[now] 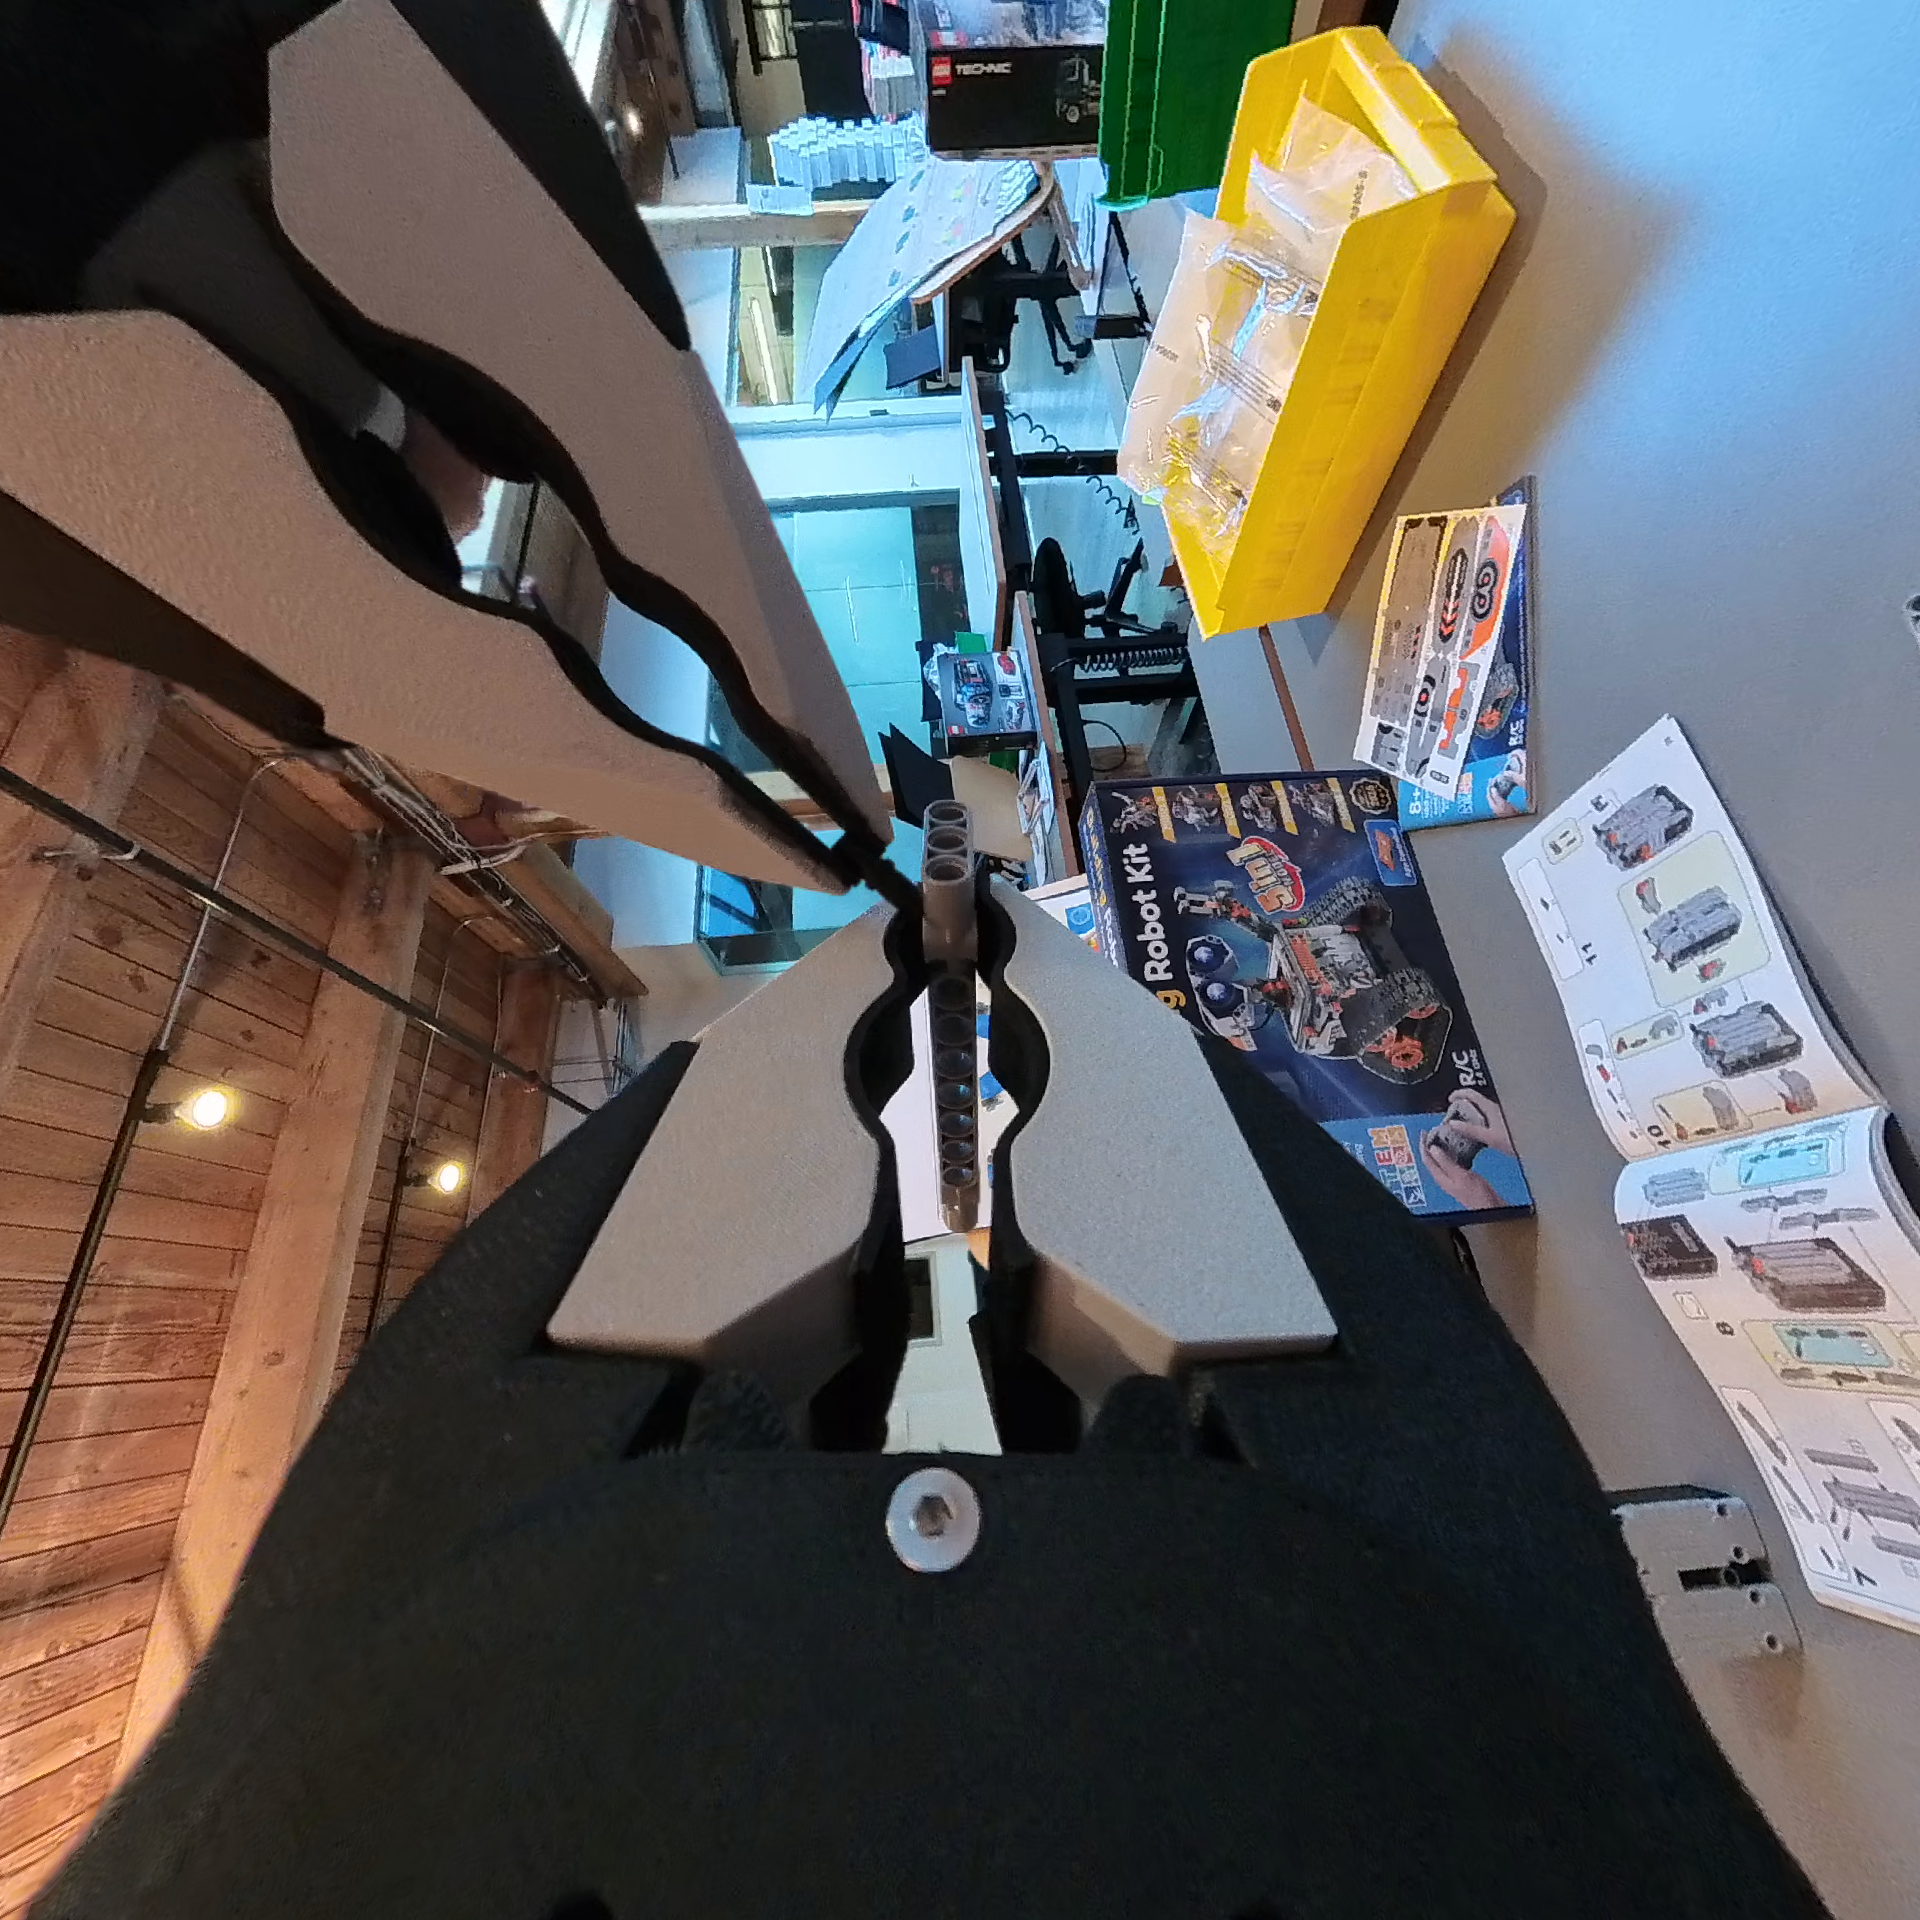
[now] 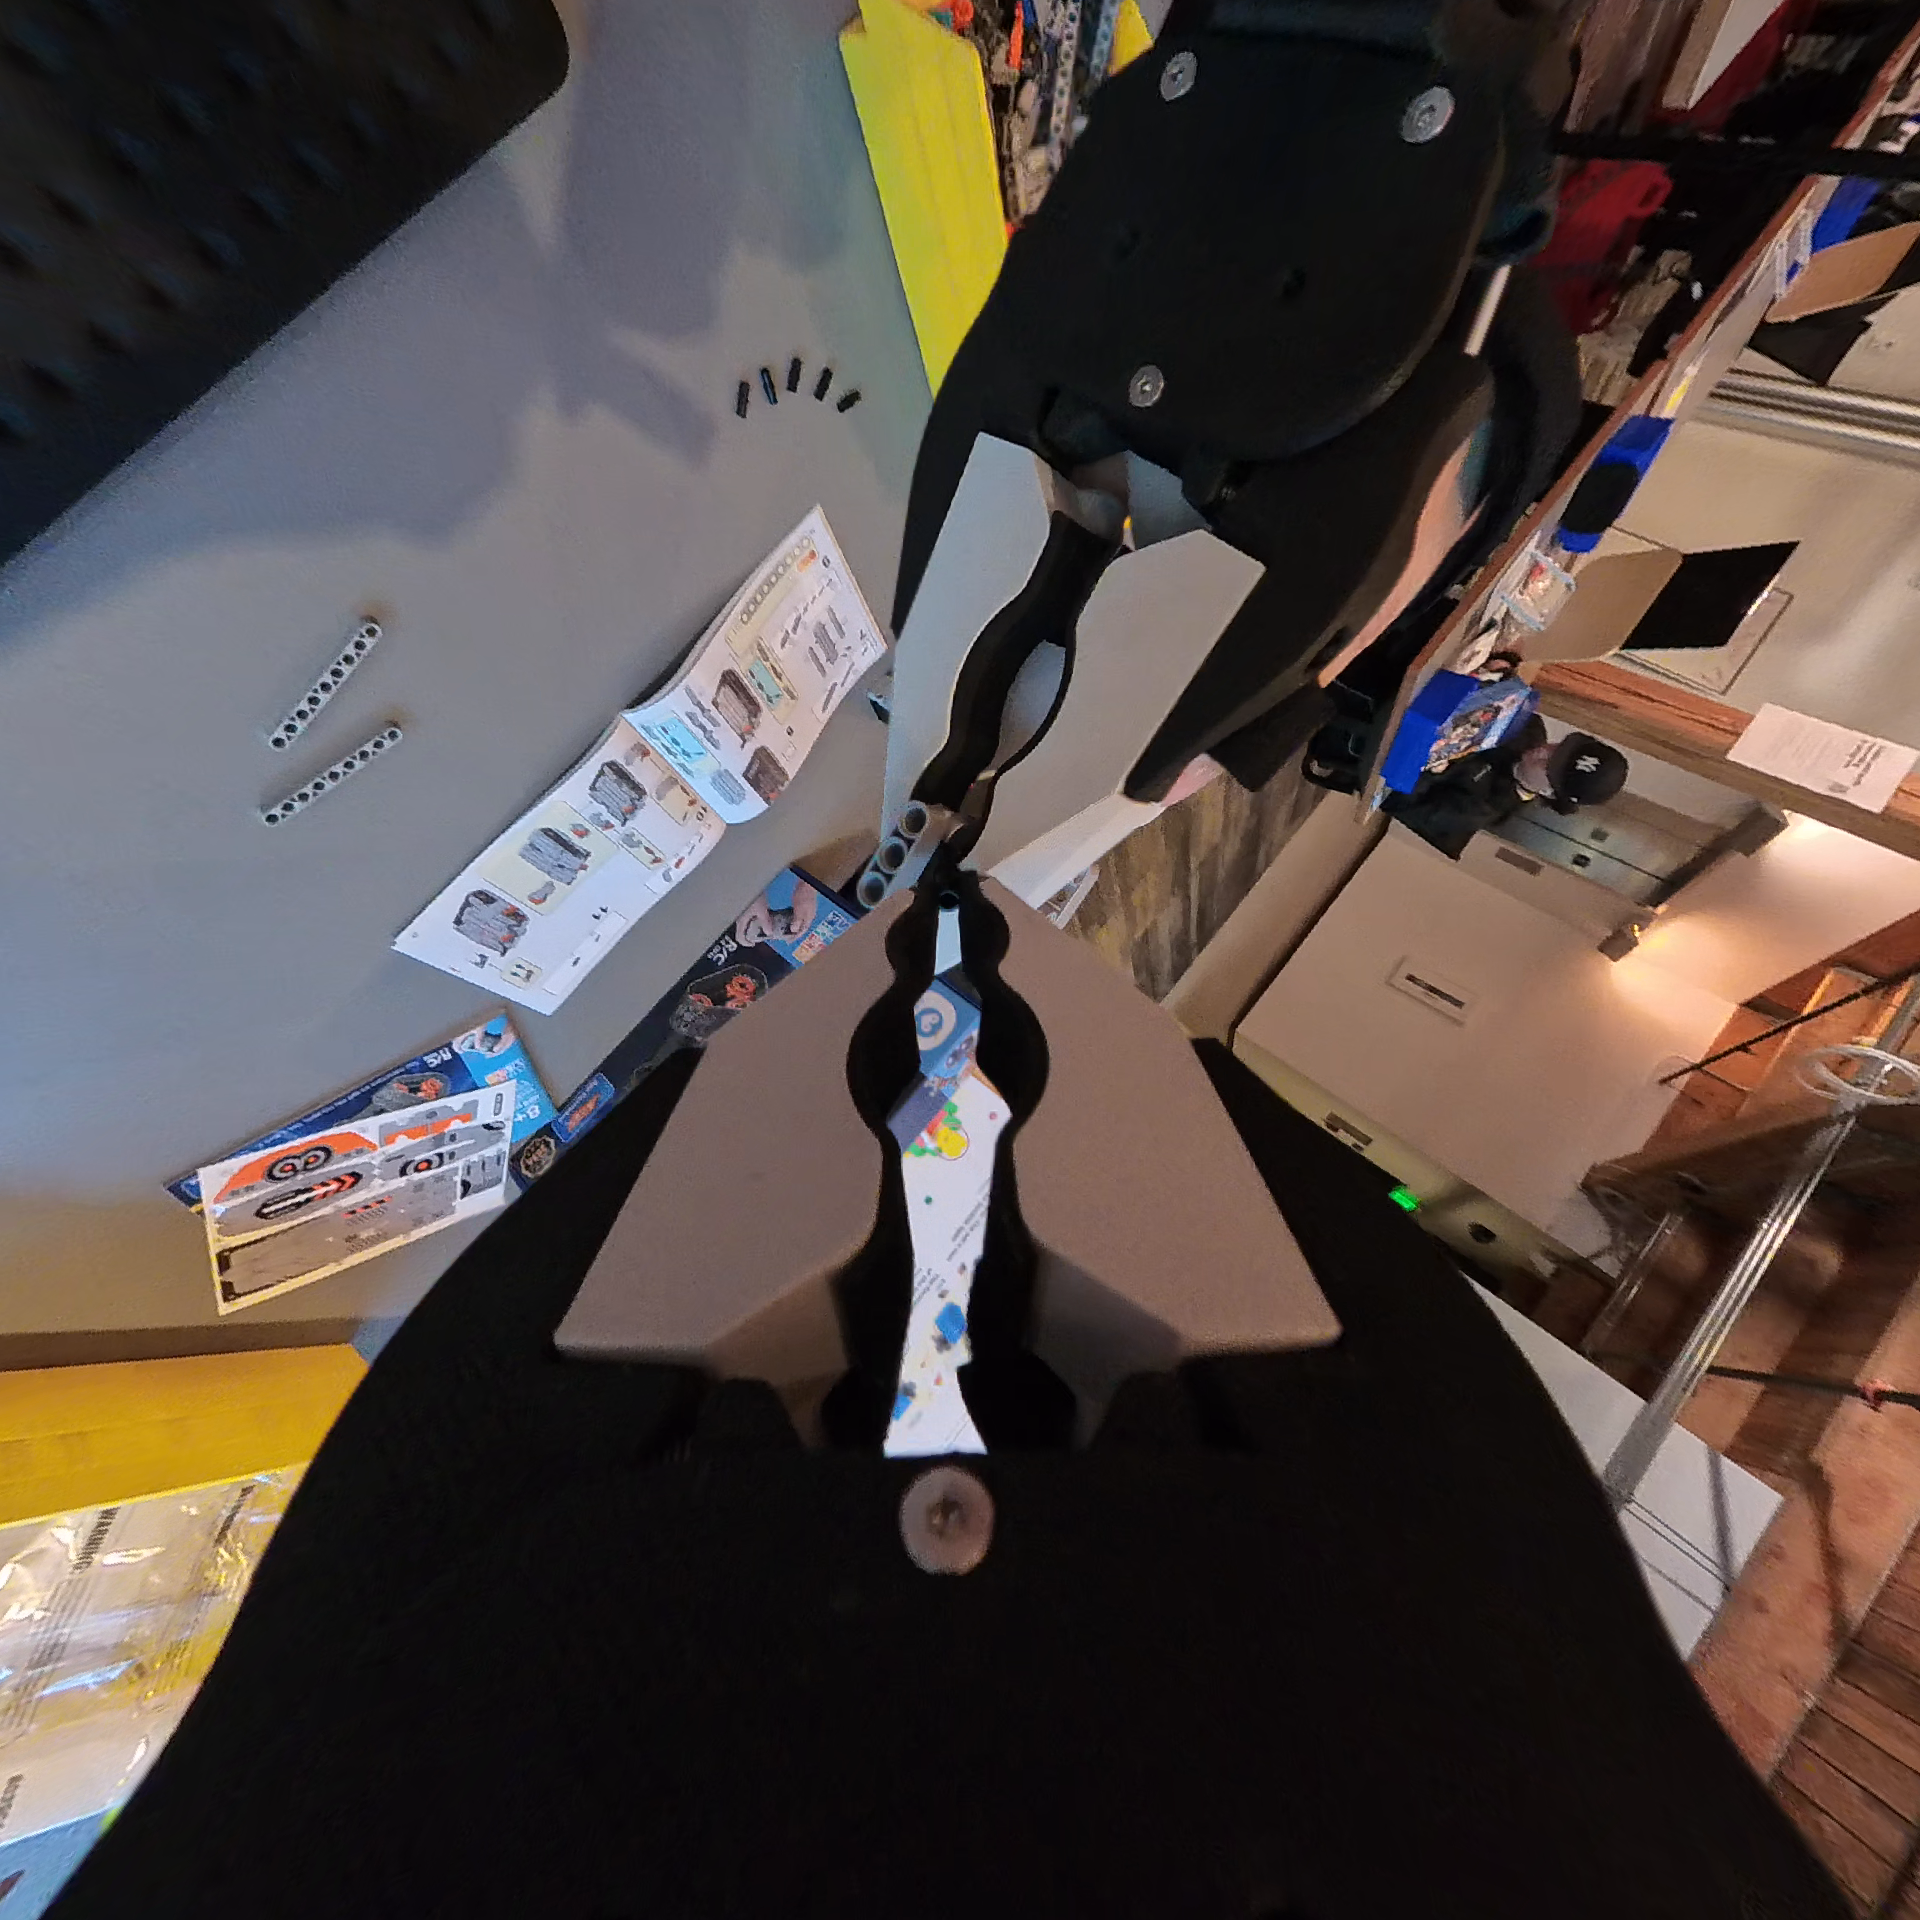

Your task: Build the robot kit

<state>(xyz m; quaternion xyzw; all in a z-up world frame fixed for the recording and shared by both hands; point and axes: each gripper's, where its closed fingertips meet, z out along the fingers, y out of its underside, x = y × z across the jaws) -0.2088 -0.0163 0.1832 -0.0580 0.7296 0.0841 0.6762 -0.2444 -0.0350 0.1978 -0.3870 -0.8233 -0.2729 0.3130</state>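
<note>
Both claws clenched: left [image 1: 940,914] on beam [image 1: 951,1039], right [image 2: 945,883] on pin | grey table [image 2: 520,468] | wood-plank walls [image 1: 156,1039]

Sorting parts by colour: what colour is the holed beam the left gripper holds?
Grey; the beam shows best in the left wrist view.

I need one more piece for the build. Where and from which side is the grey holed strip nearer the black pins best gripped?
Probably take the grey strip across its narrow width near the middle, coming straight down. It lies flat on the table, long and thin, both long edges free, apart from the other strip.
</note>
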